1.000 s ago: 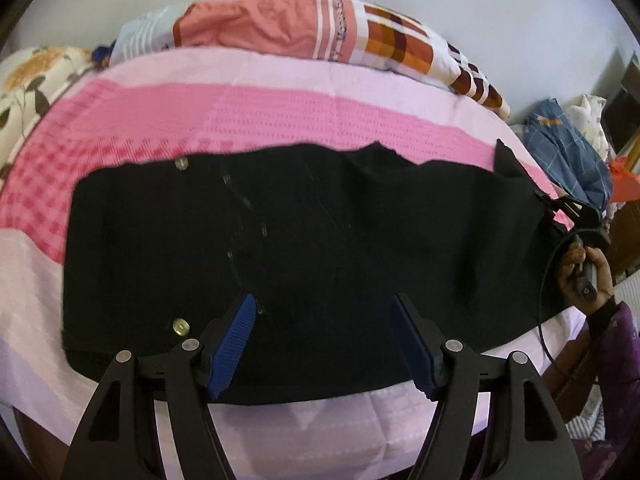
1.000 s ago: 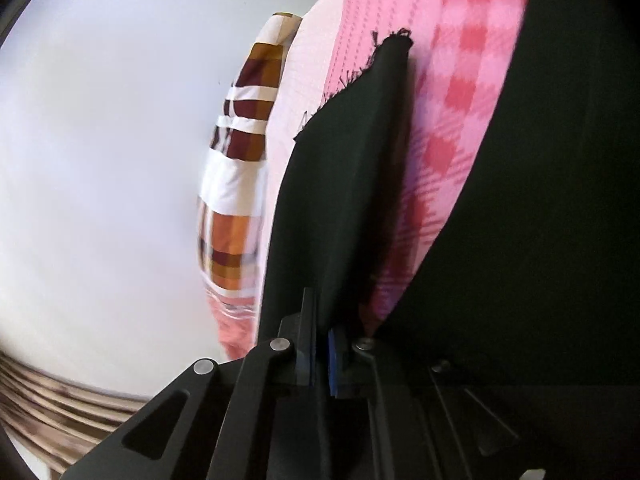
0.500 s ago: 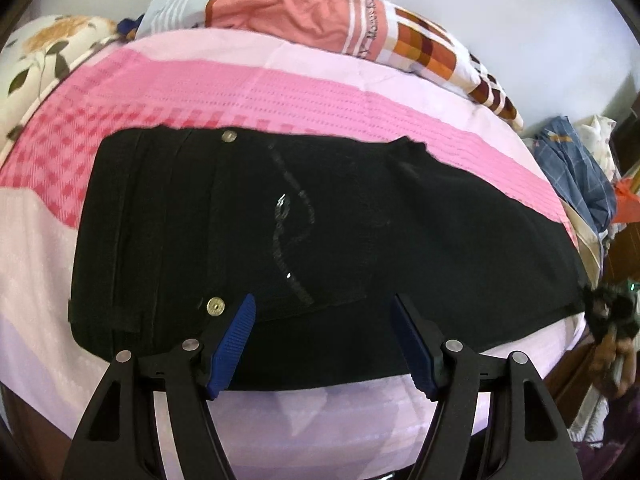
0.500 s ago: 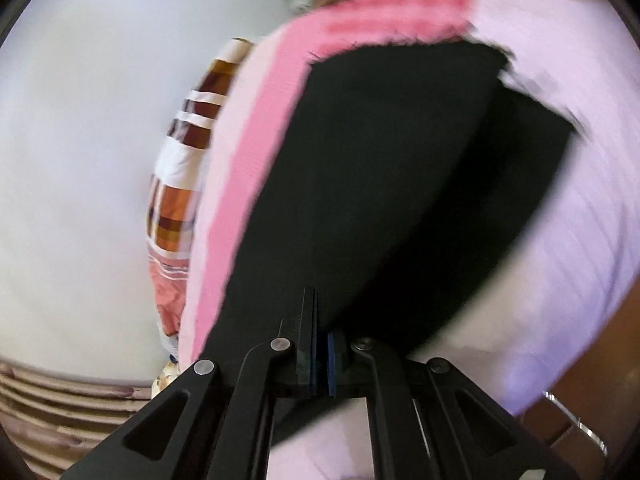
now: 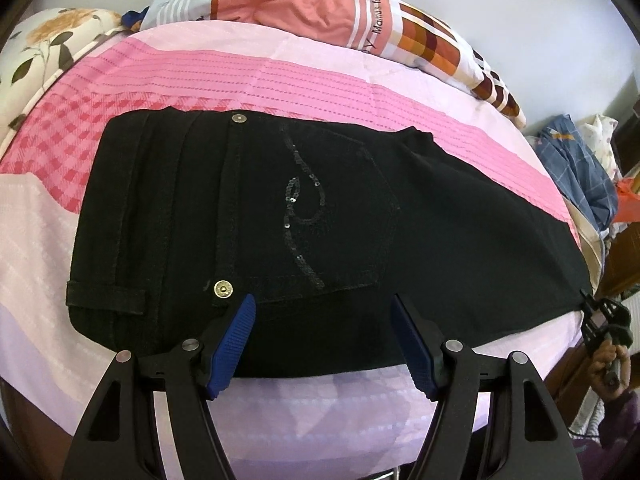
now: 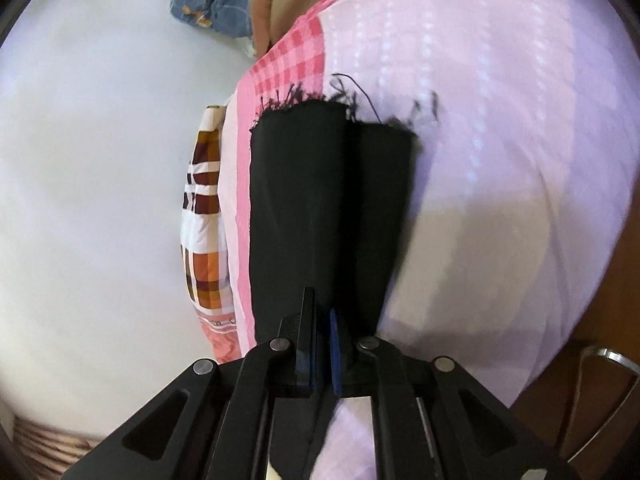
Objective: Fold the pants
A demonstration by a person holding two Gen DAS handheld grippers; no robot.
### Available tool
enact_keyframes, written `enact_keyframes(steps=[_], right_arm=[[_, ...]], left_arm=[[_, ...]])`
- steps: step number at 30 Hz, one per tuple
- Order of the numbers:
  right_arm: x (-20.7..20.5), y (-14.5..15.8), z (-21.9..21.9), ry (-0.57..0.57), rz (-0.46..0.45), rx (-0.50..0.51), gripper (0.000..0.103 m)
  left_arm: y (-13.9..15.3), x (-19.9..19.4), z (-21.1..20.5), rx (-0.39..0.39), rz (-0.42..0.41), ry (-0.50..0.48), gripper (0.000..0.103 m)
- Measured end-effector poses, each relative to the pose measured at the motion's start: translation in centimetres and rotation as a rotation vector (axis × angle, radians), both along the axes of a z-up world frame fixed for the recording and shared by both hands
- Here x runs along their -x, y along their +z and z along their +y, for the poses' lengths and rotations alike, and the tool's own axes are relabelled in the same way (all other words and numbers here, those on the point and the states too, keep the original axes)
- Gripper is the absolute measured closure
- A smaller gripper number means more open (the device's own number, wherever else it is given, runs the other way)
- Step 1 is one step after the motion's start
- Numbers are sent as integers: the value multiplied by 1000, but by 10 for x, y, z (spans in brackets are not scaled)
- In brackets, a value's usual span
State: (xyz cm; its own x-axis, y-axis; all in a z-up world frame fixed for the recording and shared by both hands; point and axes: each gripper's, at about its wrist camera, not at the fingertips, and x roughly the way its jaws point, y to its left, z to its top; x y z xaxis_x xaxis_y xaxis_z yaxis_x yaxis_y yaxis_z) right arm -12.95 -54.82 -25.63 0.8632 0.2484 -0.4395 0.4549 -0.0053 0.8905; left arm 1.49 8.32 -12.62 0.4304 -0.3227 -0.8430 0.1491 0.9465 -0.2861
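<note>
Black pants (image 5: pixel 320 220) lie folded lengthwise across the pink bedsheet (image 5: pixel 280 76), waistband at the left, legs stretched right. A sequined pocket faces up. My left gripper (image 5: pixel 320 336) is open and empty, hovering over the near edge of the pants by a metal button (image 5: pixel 222 289). My right gripper (image 6: pixel 322 344) is shut on the pants (image 6: pixel 320 200) near the frayed leg hems (image 6: pixel 340 100). It also shows in the left wrist view (image 5: pixel 604 314) at the far right, holding the leg end taut at the bed's corner.
A rolled orange and checked blanket (image 5: pixel 360 16) lies along the far side of the bed. A floral pillow (image 5: pixel 44 48) is at the far left. A pile of blue and white clothes (image 5: pixel 580 168) sits beyond the bed's right end.
The right gripper has pulled the leg end down and out to the bed's corner, laying the legs flat. The left gripper has drawn back a little, still open.
</note>
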Motion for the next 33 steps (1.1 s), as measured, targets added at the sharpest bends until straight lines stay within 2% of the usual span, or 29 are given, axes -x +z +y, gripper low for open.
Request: enact_keyframes(steps=[1, 3, 5, 7, 10, 14, 16, 17, 20, 24, 26, 28, 29, 30, 33], right_arm=[[-2, 3, 6, 19, -12, -3, 87], [-11, 11, 33, 131, -41, -1, 66], [-24, 12, 68, 227, -73, -33, 62], [-38, 5, 98, 300, -59, -60, 61], [-53, -4, 131, 342, -68, -102, 63], [-73, 6, 160, 399, -75, -68, 63], [-76, 8, 170, 433, -69, -51, 76], [-76, 10, 177, 469, -35, -7, 96], [-73, 11, 186, 489, -3, 29, 97], [-67, 29, 193, 519, 2, 79, 97], [-69, 22, 194, 544, 42, 108, 98], [-67, 7, 191, 517, 32, 26, 99], [-68, 6, 191, 519, 23, 18, 98], [-67, 4, 189, 507, -1, -7, 94], [-54, -2, 171, 407, -54, -116, 90]], left_arm=[[1, 1, -1, 5, -6, -7, 33], [4, 3, -3, 16, -19, -21, 33], [5, 6, -6, 25, -30, -35, 33], [3, 7, -9, 16, -35, -41, 33], [-2, 7, -7, 30, -13, -38, 33], [-1, 11, 6, 45, -31, -5, 33], [-4, 11, 14, 65, -25, 14, 33], [-5, 11, 16, 70, -26, 19, 33], [-5, 12, 19, 60, -36, 33, 33], [-4, 13, 23, 21, -45, 45, 33], [-6, 14, 28, 17, -50, 56, 33], [-11, 13, 33, 37, -37, 59, 33], [-12, 14, 34, 39, -34, 62, 33], [-12, 15, 33, 34, -41, 62, 33], [-10, 16, 27, -12, -44, 46, 33]])
